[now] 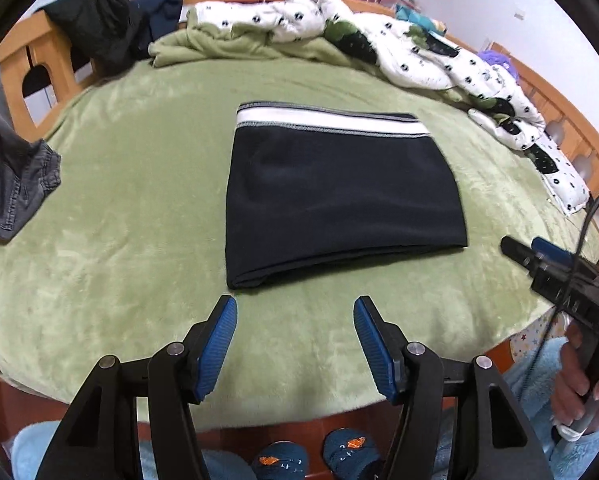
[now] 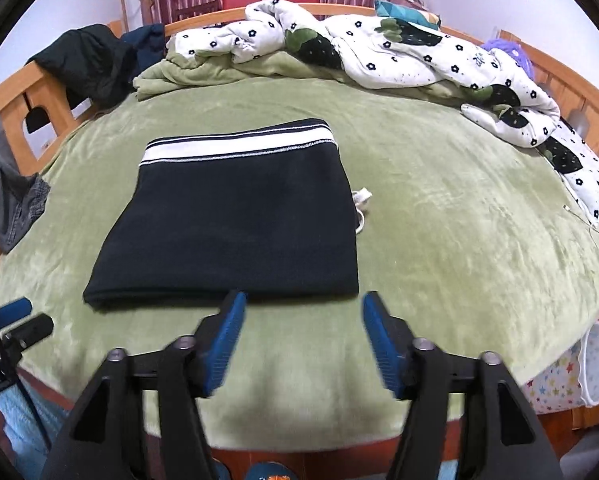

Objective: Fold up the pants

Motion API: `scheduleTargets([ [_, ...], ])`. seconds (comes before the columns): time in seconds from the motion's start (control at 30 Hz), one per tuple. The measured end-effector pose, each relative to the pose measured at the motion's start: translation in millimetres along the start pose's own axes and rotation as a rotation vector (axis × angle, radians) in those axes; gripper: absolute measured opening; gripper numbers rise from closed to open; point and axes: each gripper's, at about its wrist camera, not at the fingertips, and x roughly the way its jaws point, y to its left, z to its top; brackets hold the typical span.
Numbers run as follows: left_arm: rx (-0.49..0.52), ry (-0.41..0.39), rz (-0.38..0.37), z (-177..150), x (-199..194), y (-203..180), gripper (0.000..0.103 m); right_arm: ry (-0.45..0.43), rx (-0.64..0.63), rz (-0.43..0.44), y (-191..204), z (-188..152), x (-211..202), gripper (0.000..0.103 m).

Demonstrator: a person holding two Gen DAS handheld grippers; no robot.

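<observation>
Green bed blanket (image 1: 139, 200) holds the folded black pants (image 1: 339, 200) near its front edge; left claw (image 1: 295, 308) and right claw (image 2: 303, 304) hang released, holding nothing

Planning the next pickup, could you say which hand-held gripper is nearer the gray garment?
Left. The left hand-held gripper hovers before the pants, the gray garment leftward; the right hand-held gripper is farther right.
</observation>
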Motion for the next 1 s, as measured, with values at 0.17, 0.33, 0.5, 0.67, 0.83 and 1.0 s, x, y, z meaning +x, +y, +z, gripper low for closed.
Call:
scheduleTargets([
  [0.17, 0.022, -0.055, 0.041, -16, -20, -5, 0.07, -0.049, -0.002, -0.021, -1, -18, -22, 0.09],
  [0.33, 0.024, -0.067, 0.065, -30, -24, -10, 0.074, -0.055, 0.011, -0.012, -4, -34, -29, 0.091],
  [0.5, 0.024, -0.09, 0.064, -38, -29, -17, 0.074, -0.054, -0.005, -0.028, -4, -43, -28, 0.091],
  [0.67, 0.026, -0.089, 0.065, -39, -30, -20, 0.074, -0.06, -0.002, -0.035, -5, -45, -28, 0.091],
  [0.83, 0.01, -0.091, 0.062, -40, -31, -20, 0.074, -0.064, 0.001, -0.024, -6, -45, -28, 0.091],
  [1.0, 0.011, -0.09, 0.063, -39, -30, -19, 0.074, -0.06, -0.001, -0.03, -4, -46, -28, 0.091],
])
